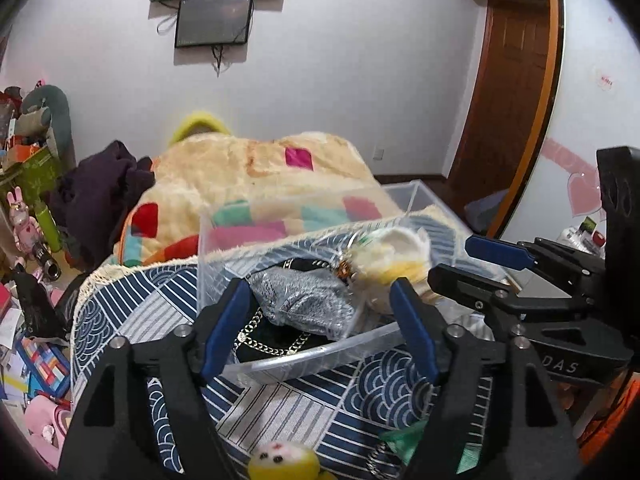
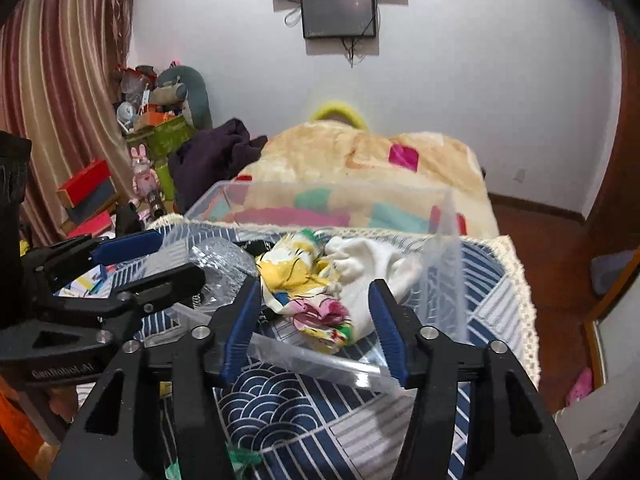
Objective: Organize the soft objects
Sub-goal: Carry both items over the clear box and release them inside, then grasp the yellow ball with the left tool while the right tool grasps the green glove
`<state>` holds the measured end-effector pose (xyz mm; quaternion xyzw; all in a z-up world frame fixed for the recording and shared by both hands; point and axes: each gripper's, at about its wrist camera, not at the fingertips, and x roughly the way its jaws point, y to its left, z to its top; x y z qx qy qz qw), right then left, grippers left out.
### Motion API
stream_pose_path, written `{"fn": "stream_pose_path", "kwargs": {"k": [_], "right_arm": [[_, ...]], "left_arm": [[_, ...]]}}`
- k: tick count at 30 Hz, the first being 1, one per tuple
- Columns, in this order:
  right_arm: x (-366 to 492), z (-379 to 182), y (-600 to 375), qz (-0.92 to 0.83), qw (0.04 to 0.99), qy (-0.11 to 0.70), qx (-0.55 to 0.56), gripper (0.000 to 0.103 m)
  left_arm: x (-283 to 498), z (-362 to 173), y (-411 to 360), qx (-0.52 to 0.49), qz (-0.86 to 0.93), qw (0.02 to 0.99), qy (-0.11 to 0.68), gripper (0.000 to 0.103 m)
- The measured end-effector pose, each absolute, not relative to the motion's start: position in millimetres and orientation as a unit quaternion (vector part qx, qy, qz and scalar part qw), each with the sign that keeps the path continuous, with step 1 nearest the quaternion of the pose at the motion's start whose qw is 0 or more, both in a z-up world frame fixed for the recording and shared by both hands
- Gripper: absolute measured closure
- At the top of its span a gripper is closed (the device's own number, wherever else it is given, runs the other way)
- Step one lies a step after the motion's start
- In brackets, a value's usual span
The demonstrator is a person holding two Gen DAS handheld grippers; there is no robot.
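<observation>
Clear plastic bin (image 1: 224, 240) sits on a blue-and-white patterned cloth (image 1: 280, 408) w/ a cream fringe, in front of a cream blanket (image 1: 256, 168) w/ coloured squares. Left gripper (image 1: 320, 300) hangs just over the bin's near rim, jaws spread wide, nothing between the blue pads (image 1: 224, 328). Inside the bin on that side: a grey fuzzy item in a clear bag (image 1: 308, 304) lying on top of a black item w/ a gold chain (image 1: 272, 340). Towards the bin's right half lies a white/yellow soft bundle (image 1: 396, 256), blurred in the left wrist view. Right wrist view shows it better: a yellow cartoon-print cloth (image 2: 304, 280) bunched up against a white sock-like piece (image 2: 372, 264), both in the bin. Right gripper (image 2: 316, 300) is also wide open, tips just above the near wall, w/ the print cloth between the fingers but not pinched; whether a pad (image 2: 384, 320) brushes the white piece is hard to say. Each gripper shows up at the edge of the other's view, side by side over the bin. On the cloth near the left gripper's base: a yellow plush toy (image 1: 280, 460) w/ black eyes, and something green (image 1: 404, 436), mostly hidden. Back wall has a dark screen (image 2: 339, 14).
</observation>
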<state>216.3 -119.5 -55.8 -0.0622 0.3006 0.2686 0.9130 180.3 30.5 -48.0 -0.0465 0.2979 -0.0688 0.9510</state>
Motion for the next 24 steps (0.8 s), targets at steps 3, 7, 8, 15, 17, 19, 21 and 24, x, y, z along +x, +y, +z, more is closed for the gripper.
{"fn": "stream_pose_path", "kwargs": {"k": [3, 7, 8, 15, 17, 19, 21, 24], "right_arm": [[205.1, -46.2, -126.9, 0.267, 0.92, 0.281, -0.056, 0.039], [188.0, -37.2, -137.6, 0.268, 0.927, 0.26, -0.042, 0.027], [186.0, -36.9, -139.2, 0.268, 0.928, 0.258, -0.04, 0.026], [162.2, -54.4, -136.4, 0.281, 0.919, 0.274, -0.042, 0.026], [154.6, -63.3, -133.2, 0.281, 0.915, 0.284, -0.051, 0.026], [150.3, -73.5, -129.7, 0.281, 0.912, 0.295, -0.058, 0.026], [147.8, -84.2, -125.8, 0.285, 0.905, 0.309, -0.058, 0.026], [146.2, -101.7, -122.7, 0.293, 0.894, 0.335, -0.054, 0.026]], "left_arm": [[164.0, -36.9, 29.7, -0.042, -0.067, 0.957, 0.28, 0.016], [141.9, -29.2, 31.9, -0.042, -0.057, 0.962, 0.263, 0.006], [137.1, -28.8, 32.9, -0.042, -0.056, 0.962, 0.264, 0.005], [118.0, -45.9, 39.8, -0.049, -0.057, 0.952, 0.298, 0.005], [114.2, -55.1, 40.0, -0.046, -0.052, 0.949, 0.309, 0.005], [112.6, -64.2, 40.0, -0.044, -0.047, 0.945, 0.319, 0.005], [110.8, -74.7, 39.5, -0.049, -0.046, 0.941, 0.332, 0.005], [110.6, -89.2, 39.2, -0.052, -0.04, 0.935, 0.349, 0.005]]}}
